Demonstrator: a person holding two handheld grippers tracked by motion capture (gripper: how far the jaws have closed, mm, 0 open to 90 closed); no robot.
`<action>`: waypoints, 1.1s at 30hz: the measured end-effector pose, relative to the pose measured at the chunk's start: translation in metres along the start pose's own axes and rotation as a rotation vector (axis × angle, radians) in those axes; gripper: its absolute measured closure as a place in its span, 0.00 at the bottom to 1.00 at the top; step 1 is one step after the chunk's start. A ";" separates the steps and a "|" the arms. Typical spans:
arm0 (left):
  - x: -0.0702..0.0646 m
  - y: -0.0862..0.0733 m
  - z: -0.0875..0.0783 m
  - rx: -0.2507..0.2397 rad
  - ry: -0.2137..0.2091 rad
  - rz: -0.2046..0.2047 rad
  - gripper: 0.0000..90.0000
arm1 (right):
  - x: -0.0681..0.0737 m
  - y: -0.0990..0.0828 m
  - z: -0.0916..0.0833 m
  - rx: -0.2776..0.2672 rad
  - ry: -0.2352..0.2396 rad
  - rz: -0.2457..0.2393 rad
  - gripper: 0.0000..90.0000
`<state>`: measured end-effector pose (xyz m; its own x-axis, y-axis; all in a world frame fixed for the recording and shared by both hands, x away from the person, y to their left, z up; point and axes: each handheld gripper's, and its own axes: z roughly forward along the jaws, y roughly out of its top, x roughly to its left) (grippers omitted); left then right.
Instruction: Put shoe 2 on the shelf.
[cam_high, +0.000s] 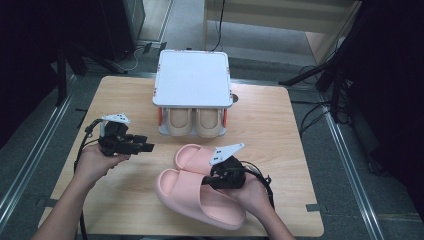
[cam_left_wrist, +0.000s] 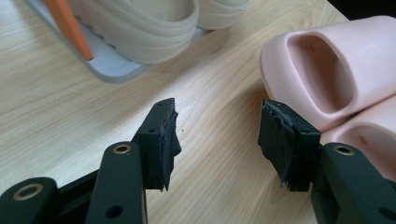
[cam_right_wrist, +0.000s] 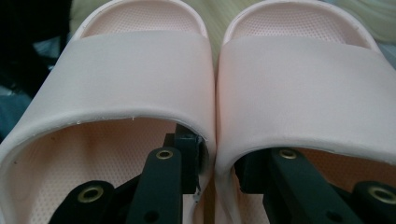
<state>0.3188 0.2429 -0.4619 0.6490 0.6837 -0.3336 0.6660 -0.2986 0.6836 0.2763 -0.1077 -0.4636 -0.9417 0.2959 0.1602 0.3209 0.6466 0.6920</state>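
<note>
Two pink slippers (cam_high: 192, 197) lie side by side at the table's front middle, the far one (cam_high: 190, 155) toward the rack. My right gripper (cam_high: 220, 177) has one jaw inside each slipper and pinches their touching inner walls together. In the right gripper view the left slipper (cam_right_wrist: 135, 79) and the right slipper (cam_right_wrist: 299, 88) rise over the gripper (cam_right_wrist: 217, 163). My left gripper (cam_high: 145, 146) hovers to the left of the pair, open. In the left gripper view bare wood shows between the gripper's (cam_left_wrist: 217, 135) fingers, with a pink slipper (cam_left_wrist: 336, 60) beyond the right pad.
A white two-shelf shoe rack (cam_high: 192, 80) stands at the table's far middle, with a beige pair of slippers (cam_high: 192, 122) on its lower shelf (cam_left_wrist: 112, 65) and orange posts (cam_left_wrist: 70, 23). Cables trail from both grippers. Dark stands flank the table.
</note>
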 end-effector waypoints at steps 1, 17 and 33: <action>0.000 -0.002 -0.002 -0.006 0.008 -0.006 0.52 | -0.001 0.004 0.001 0.002 0.016 -0.022 0.82; 0.000 -0.037 -0.031 -0.035 0.078 -0.075 0.50 | -0.027 0.072 -0.001 0.049 0.177 -0.215 0.82; -0.002 -0.046 -0.037 -0.040 0.092 -0.082 0.50 | -0.057 0.159 -0.041 -0.011 0.162 -0.266 0.82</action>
<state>0.2727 0.2801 -0.4685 0.5551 0.7635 -0.3300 0.6992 -0.2134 0.6823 0.3767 -0.0501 -0.3339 -0.9966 0.0008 0.0823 0.0610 0.6785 0.7321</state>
